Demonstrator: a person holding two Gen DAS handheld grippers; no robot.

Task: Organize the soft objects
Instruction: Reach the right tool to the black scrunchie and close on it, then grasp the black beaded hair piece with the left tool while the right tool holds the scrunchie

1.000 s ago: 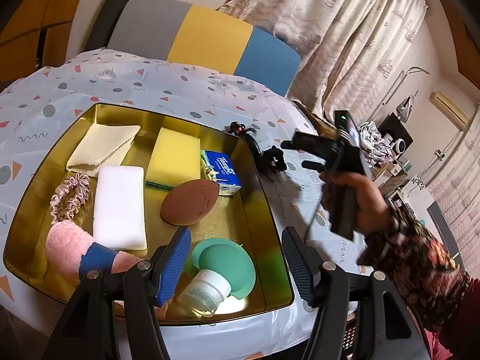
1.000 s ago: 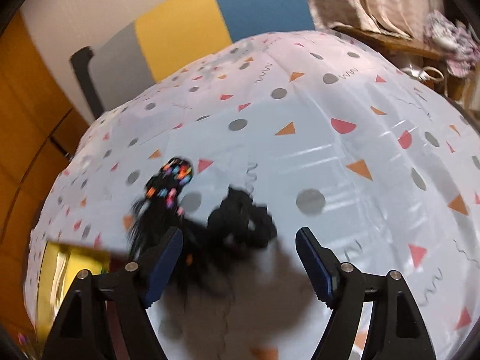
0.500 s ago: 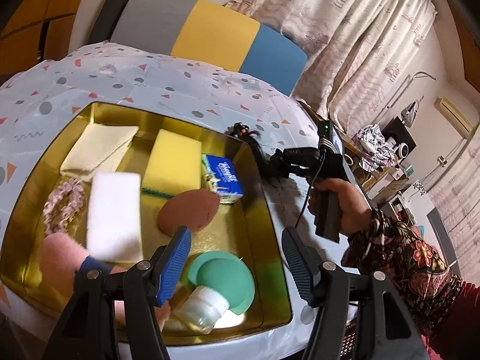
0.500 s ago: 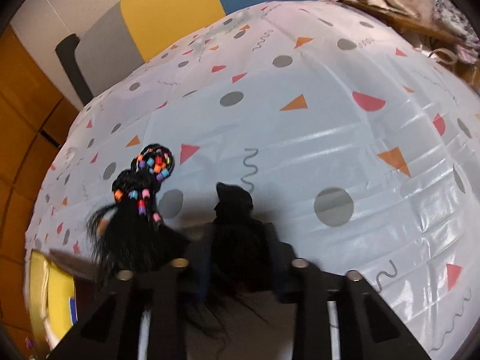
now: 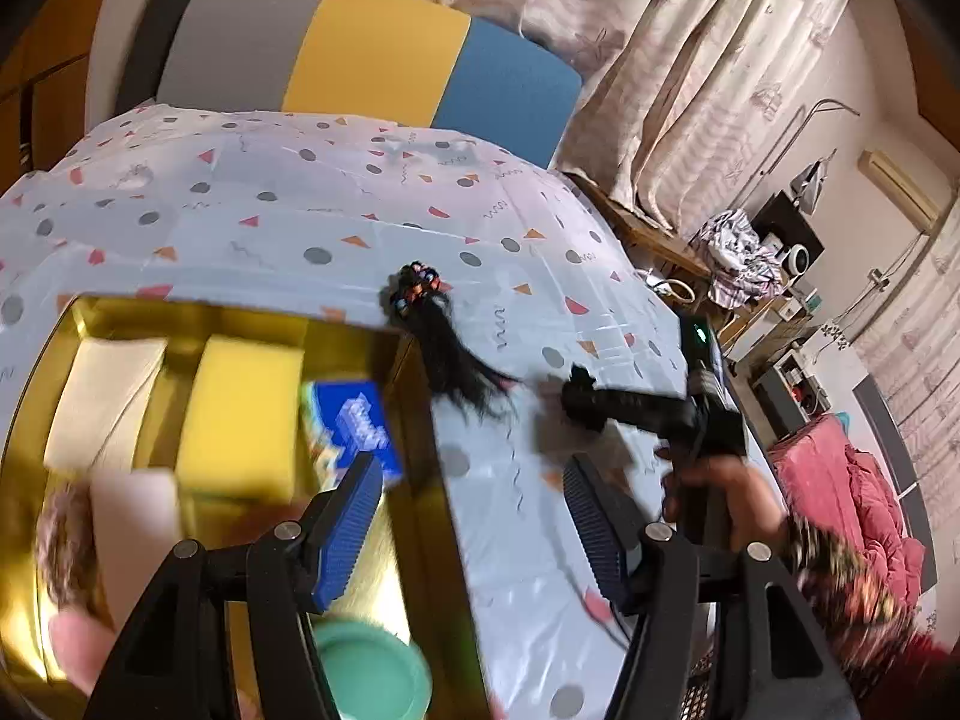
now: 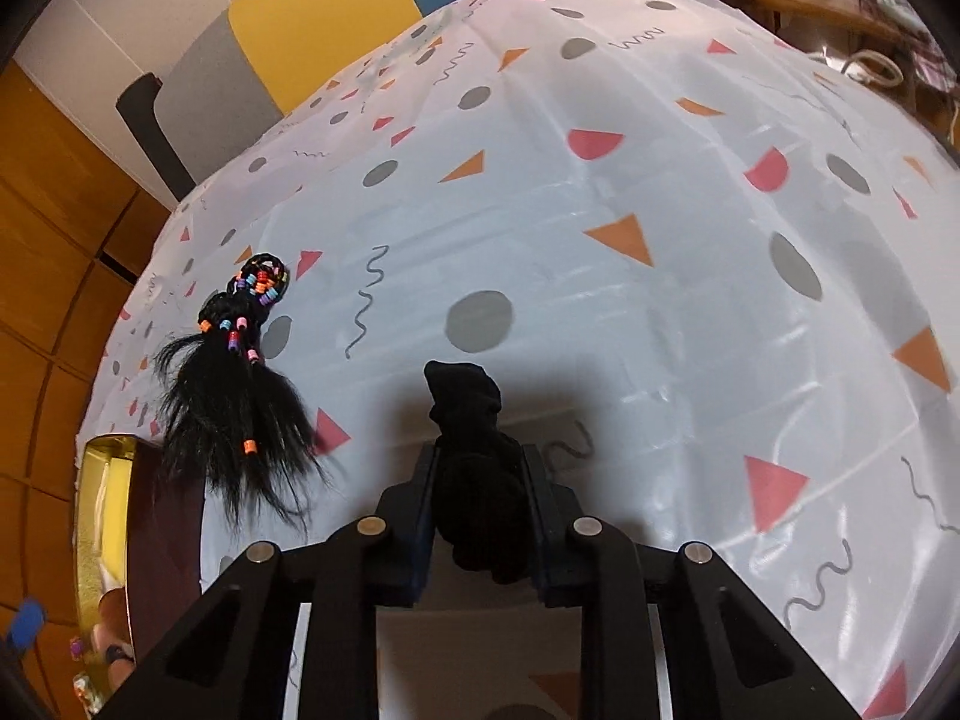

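Observation:
My right gripper [image 6: 477,468] is shut on a black fabric scrunchie [image 6: 471,420], held just above the patterned tablecloth; in the left wrist view the right gripper [image 5: 579,402] carries the scrunchie [image 5: 582,399] at its tip. A black hair tuft with coloured beads [image 6: 240,372] lies on the cloth by the gold tray's corner, also seen as the hair tuft [image 5: 447,348]. My left gripper [image 5: 474,516] is open and empty above the gold tray's [image 5: 420,480] right rim. The tray holds a yellow sponge [image 5: 240,414], a cream cloth [image 5: 102,396], a blue tissue pack [image 5: 354,420] and a green lid [image 5: 372,666].
A white sponge [image 5: 135,534] and a pink scrunchie [image 5: 60,546] lie blurred at the tray's left. A chair with grey, yellow and blue back [image 5: 372,54] stands behind the table. The gold tray's corner [image 6: 108,480] shows at the left of the right wrist view.
My right gripper came down over the black scrunchie, shut on it and lifted it slightly. My left gripper moved right, from over the tray's middle to its right rim.

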